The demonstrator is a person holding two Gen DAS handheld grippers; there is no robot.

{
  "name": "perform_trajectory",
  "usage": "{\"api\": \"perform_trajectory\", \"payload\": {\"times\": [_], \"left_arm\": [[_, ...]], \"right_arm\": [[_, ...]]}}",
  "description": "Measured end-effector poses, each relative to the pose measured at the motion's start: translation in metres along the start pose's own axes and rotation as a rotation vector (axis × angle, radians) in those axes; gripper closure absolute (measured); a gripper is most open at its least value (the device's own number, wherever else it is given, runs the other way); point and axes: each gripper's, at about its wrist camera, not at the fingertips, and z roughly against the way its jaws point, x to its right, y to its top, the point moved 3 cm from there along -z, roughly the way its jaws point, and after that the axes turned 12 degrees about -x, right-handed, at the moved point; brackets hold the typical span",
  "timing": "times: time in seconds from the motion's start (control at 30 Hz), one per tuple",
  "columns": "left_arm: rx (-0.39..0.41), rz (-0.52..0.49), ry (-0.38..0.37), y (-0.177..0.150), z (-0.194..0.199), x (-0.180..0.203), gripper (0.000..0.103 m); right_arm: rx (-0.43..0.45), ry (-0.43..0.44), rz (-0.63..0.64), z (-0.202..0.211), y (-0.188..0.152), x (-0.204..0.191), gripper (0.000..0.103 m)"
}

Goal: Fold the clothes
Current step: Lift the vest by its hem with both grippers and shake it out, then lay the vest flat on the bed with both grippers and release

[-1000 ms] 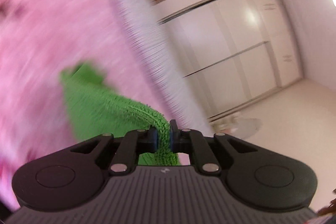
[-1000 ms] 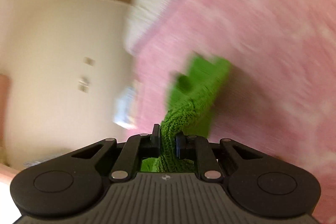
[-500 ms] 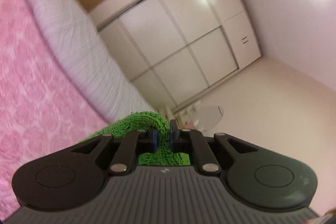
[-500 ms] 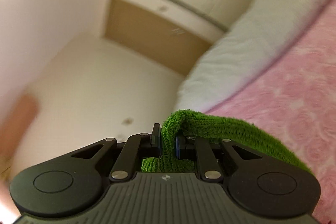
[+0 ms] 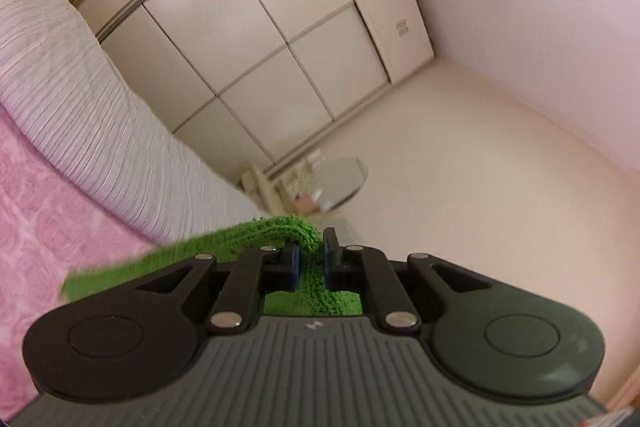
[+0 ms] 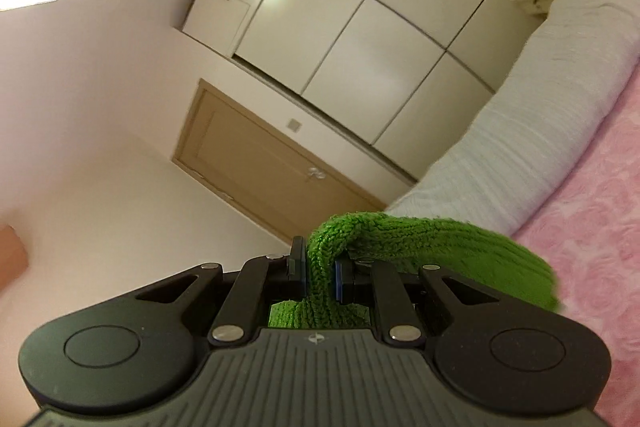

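Note:
A green knitted garment point(image 5: 256, 237) is pinched in my left gripper point(image 5: 311, 254), which is shut on a fold of it; the cloth trails off to the left over the bed. My right gripper point(image 6: 320, 263) is shut on another fold of the same green garment point(image 6: 432, 239), which drapes off to the right. Both grippers are raised and tilted up toward the wardrobe and walls. Most of the garment is hidden below the grippers.
A pink rose-patterned bedspread point(image 5: 44, 211) point(image 6: 592, 251) lies under a rolled grey-white quilt point(image 5: 80, 107) point(image 6: 540, 131). White sliding wardrobe doors point(image 5: 256, 39) point(image 6: 360, 27), a wooden door point(image 6: 272, 163) and a small round table point(image 5: 340, 179) stand beyond.
Both grippers have lifted and tilted up with the green garment: the views swung from the pink bedspread to the wardrobe, door and walls. The grips stayed shut.

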Motion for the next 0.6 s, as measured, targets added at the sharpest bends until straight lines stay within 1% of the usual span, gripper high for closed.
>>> {"api": "perform_trajectory", "payload": {"times": [0.07, 0.1, 0.13, 0.17, 0.2, 0.23, 0.27, 0.3, 0.33, 0.37, 0.4, 0.47, 0.5, 0.53, 0.6], "left_arm": [[-0.065, 0.037, 0.038, -0.029, 0.0, -0.018, 0.096], [-0.101, 0.068, 0.067, -0.047, 0.0, -0.031, 0.096], [-0.141, 0.117, 0.11, -0.069, 0.001, -0.05, 0.096], [-0.189, 0.18, 0.166, -0.094, 0.003, -0.073, 0.096], [-0.241, 0.251, 0.223, -0.121, 0.006, -0.096, 0.095], [-0.295, 0.324, 0.298, -0.149, 0.011, -0.119, 0.094], [-0.343, 0.389, 0.388, -0.176, 0.018, -0.14, 0.094], [-0.392, 0.454, 0.479, -0.202, 0.025, -0.161, 0.094], [-0.434, 0.516, 0.55, -0.227, 0.033, -0.179, 0.094], [-0.468, 0.552, 0.588, -0.245, 0.04, -0.189, 0.094], [-0.497, 0.564, 0.615, -0.26, 0.046, -0.194, 0.094], [-0.542, 0.583, 0.653, -0.283, 0.051, -0.202, 0.094], [-0.544, 0.582, 0.65, -0.286, 0.045, -0.205, 0.094], [-0.545, 0.581, 0.646, -0.289, 0.039, -0.208, 0.091], [-0.548, 0.579, 0.64, -0.295, 0.028, -0.213, 0.085]], "right_arm": [[-0.046, -0.071, -0.04, 0.003, -0.022, 0.023, 0.088], [-0.068, -0.107, -0.06, 0.004, -0.033, 0.034, 0.088], [-0.091, -0.142, -0.08, 0.006, -0.044, 0.046, 0.088], [-0.114, -0.178, -0.1, 0.007, -0.055, 0.057, 0.088], [-0.158, -0.248, -0.139, 0.008, -0.074, 0.077, 0.087], [-0.213, -0.336, -0.181, 0.005, -0.097, 0.098, 0.082], [-0.278, -0.431, -0.235, 0.002, -0.122, 0.122, 0.076], [-0.343, -0.544, -0.304, 0.001, -0.148, 0.148, 0.075], [-0.374, -0.605, -0.366, 0.004, -0.165, 0.166, 0.075], [-0.396, -0.65, -0.424, 0.009, -0.181, 0.183, 0.075], [-0.418, -0.695, -0.483, 0.013, -0.196, 0.199, 0.075], [-0.434, -0.741, -0.519, 0.02, -0.211, 0.213, 0.071], [-0.438, -0.748, -0.513, 0.02, -0.215, 0.216, 0.069], [-0.442, -0.753, -0.501, 0.018, -0.219, 0.217, 0.066], [-0.446, -0.749, -0.479, 0.015, -0.227, 0.222, 0.065]]}}
